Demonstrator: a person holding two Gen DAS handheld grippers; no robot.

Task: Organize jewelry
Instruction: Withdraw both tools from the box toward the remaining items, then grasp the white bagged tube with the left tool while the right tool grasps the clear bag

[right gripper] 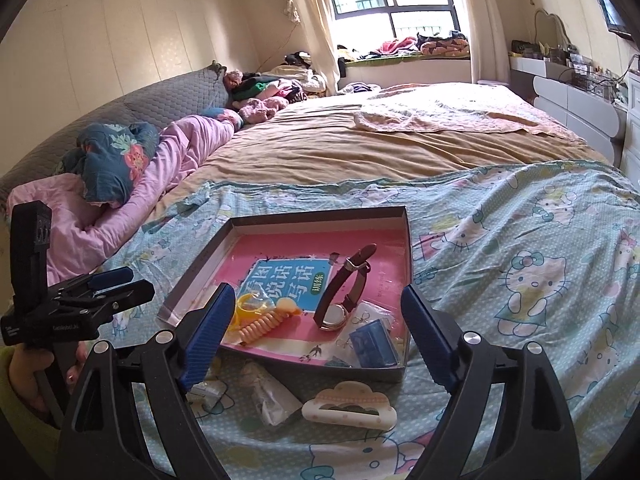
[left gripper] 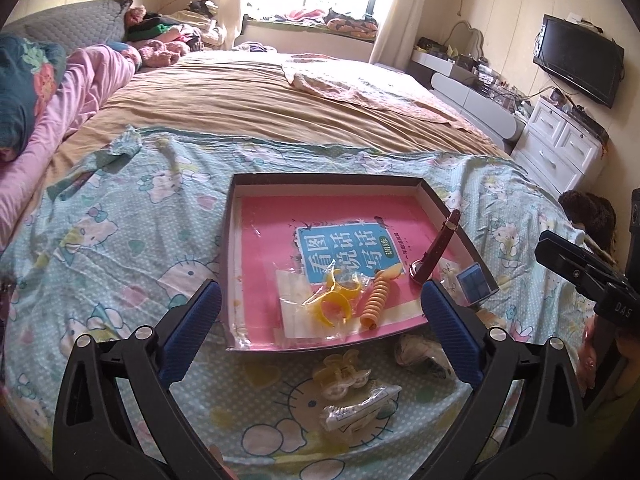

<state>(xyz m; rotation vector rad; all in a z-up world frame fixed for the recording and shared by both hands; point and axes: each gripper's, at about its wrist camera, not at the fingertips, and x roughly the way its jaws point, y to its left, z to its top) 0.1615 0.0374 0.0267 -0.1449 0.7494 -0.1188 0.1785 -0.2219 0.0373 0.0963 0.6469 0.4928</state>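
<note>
A shallow dark box (left gripper: 231, 216) (right gripper: 406, 236) with a pink book lining lies on the Hello Kitty sheet. In it are a maroon-strapped watch (left gripper: 436, 248) (right gripper: 344, 292), an orange spiral hair tie (left gripper: 376, 300) (right gripper: 264, 326), yellow rings in a clear bag (left gripper: 332, 300), and a small blue box (left gripper: 474, 280) (right gripper: 374, 342). In front of the box lie a yellowish claw clip (left gripper: 340, 376), a bagged white clip (left gripper: 360, 408), a crumpled bagged item (left gripper: 420, 354) (right gripper: 274, 398) and a cloud-shaped clip (right gripper: 348, 404). My left gripper (left gripper: 320, 332) and right gripper (right gripper: 316, 336) are open and empty above the box's near edge.
The sheet (left gripper: 120, 240) covers the bed's near end, with a tan blanket (left gripper: 260, 100) behind it. Pink and floral bedding (right gripper: 132, 168) is piled at the left. A white dresser (left gripper: 560, 148) and a wall TV (left gripper: 580, 60) stand at the right.
</note>
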